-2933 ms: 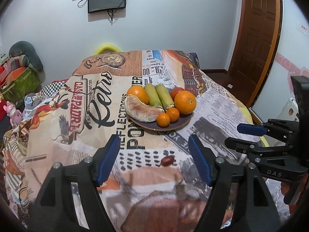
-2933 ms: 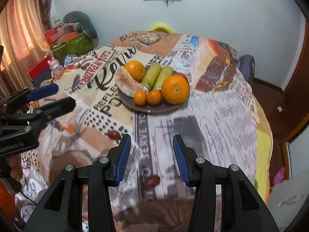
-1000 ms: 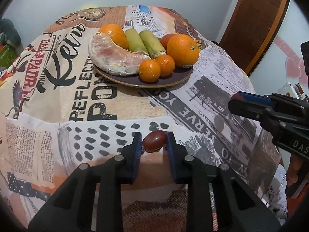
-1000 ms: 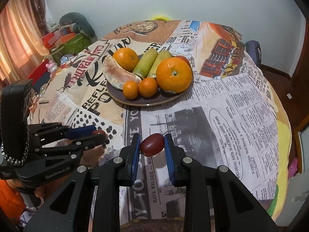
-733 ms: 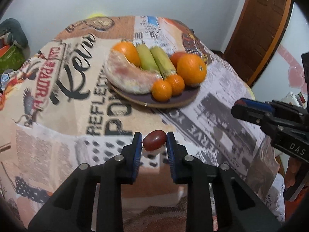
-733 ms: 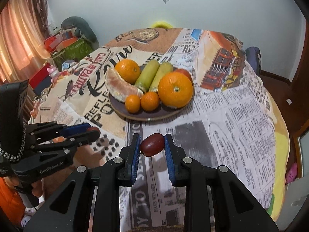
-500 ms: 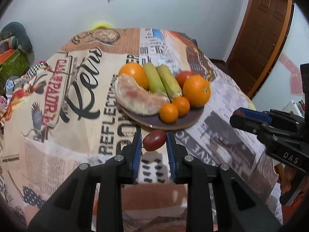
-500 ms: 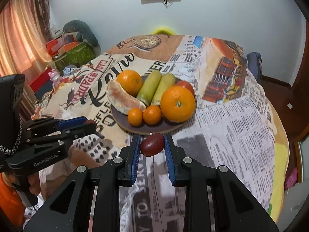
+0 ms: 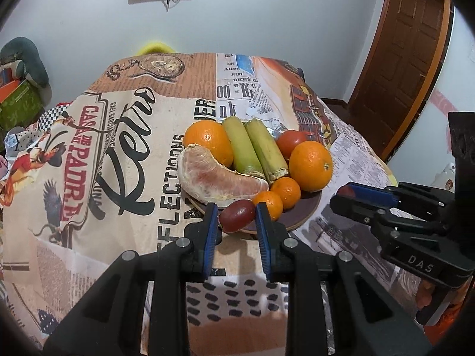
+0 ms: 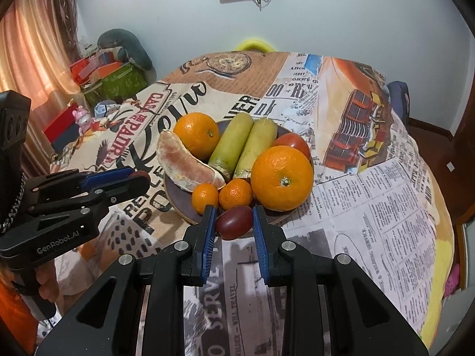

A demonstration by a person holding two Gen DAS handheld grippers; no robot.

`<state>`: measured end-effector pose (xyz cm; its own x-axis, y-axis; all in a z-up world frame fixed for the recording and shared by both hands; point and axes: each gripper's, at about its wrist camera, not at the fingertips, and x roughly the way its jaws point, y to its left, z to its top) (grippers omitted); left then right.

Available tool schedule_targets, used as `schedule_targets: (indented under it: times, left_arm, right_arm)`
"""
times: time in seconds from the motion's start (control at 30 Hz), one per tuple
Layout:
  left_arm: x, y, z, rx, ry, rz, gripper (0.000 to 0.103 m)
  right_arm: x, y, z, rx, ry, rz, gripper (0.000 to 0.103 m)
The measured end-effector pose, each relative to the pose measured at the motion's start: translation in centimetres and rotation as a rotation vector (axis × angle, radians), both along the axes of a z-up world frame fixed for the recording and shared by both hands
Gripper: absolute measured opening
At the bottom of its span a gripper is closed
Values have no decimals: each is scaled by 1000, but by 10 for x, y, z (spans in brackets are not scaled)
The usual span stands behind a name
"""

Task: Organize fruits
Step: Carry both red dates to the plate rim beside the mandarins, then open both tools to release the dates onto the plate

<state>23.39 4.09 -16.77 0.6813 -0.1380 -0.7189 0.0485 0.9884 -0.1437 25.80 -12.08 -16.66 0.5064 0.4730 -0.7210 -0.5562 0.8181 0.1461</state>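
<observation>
Room: white-walled, with a brown door (image 9: 406, 59) and a bench (image 9: 124, 136) under a newspaper-print cloth.
Left fruit: a small dark red fruit (image 9: 237, 215), likely a jujube or large grape, is held in the air at the near rim of the plate (image 9: 308, 212), just in front of the pomelo segment (image 9: 216, 179).
Right fruit: a second dark red fruit (image 10: 234, 222) hangs at the plate's near rim, just below the two small tangerines (image 10: 221, 197).
Left hand-held gripper (image 9: 234, 222): closed to a narrow gap, blue pads pinching its fruit at the sides.
Right hand-held gripper (image 10: 233, 225): likewise nearly closed, pinching its fruit across the middle.
Handling: both fruits look light, smooth-skinned and probably slippery and easily bruised; a gentle pinch across the short middle seems safest.
Plate contents: two large oranges (image 10: 282, 178), two green stalks (image 10: 243, 145) and a tomato (image 10: 292, 144) crowd it, leaving free space only at the front rim.
Change: about three seconds earlier both fruits lay on the cloth between wide-open jaws; now each is lifted and carried up to the plate.
</observation>
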Motion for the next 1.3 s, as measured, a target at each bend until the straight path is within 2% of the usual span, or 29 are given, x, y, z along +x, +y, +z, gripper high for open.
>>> schedule_targets:
  times: [0.43,0.9,1.07,1.3]
  left_arm:
    - [26,-1,-28,-11,59,-17,25]
    - [40,1,-37,-26,79,-15,26]
    - [34,1,-30,-18,61,-6,37]
    - [13,5,3,0,-15,22,38]
  right_arm:
    - [17,11,-27,-16,54,11,23]
    - [26,13,-37,-26,72,7,24]
    - [23,10,-33,-16,58,-1,37]
    - [9,2,-8,0,-5,-12,37]
